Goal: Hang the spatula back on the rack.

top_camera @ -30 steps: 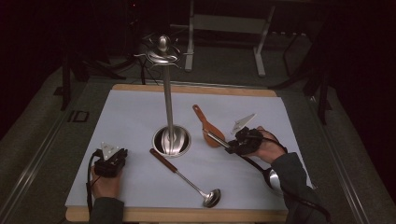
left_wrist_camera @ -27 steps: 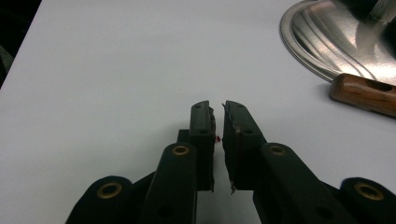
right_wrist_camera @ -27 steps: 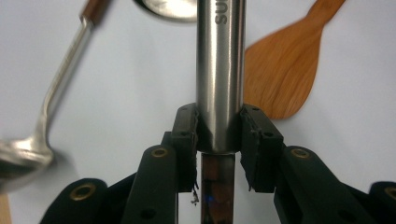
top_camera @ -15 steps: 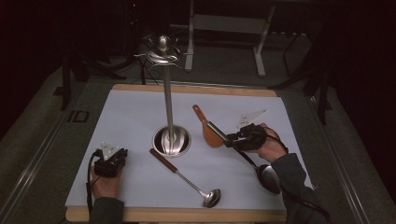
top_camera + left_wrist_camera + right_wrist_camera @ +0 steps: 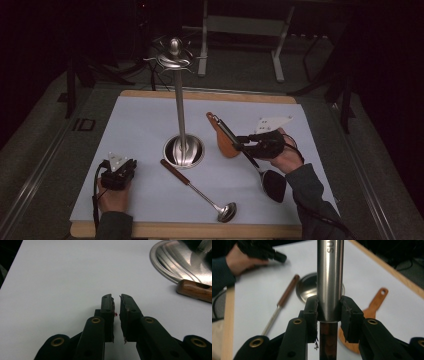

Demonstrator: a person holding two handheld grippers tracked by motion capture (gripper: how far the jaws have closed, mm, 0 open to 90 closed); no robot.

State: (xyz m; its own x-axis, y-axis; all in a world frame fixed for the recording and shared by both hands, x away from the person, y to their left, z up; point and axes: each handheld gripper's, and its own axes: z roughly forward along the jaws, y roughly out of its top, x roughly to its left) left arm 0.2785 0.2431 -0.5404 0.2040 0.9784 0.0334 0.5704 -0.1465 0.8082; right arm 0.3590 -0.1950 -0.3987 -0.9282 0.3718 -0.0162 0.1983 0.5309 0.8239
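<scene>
1. your right tool (image 5: 245,144) is clamped on the steel handle (image 5: 329,277) of a black spoon (image 5: 274,185); in the right gripper view both pads press the handle's sides, so the jaws stand partly apart with the handle between them.
2. the spoon is off the surface (image 5: 140,125), slanting over its right half: the handle's tip points up and toward the far edge, the dark bowl hangs low toward the near right corner, just beside your right sleeve (image 5: 310,195).
3. a wooden spatula (image 5: 226,142) lies flat under and just behind the held spoon, right of the stand, with its hole end toward the far edge.
4. the tall steel stand (image 5: 179,105) rises from a round base (image 5: 184,151) near the middle of the surface, with hooks at its top.
5. a ladle (image 5: 200,191) with a wooden grip lies in front of the base, its grip end near the base and its bowl toward the near edge.
6. your left tool (image 5: 116,305) rests low near the near left corner, holding nothing; its jaws are almost together, with a narrow gap showing between the pads, and they have just opened a touch.
7. in the left gripper view the base's rim and the ladle's wooden grip lie ahead to the right, well apart from the jaws.
</scene>
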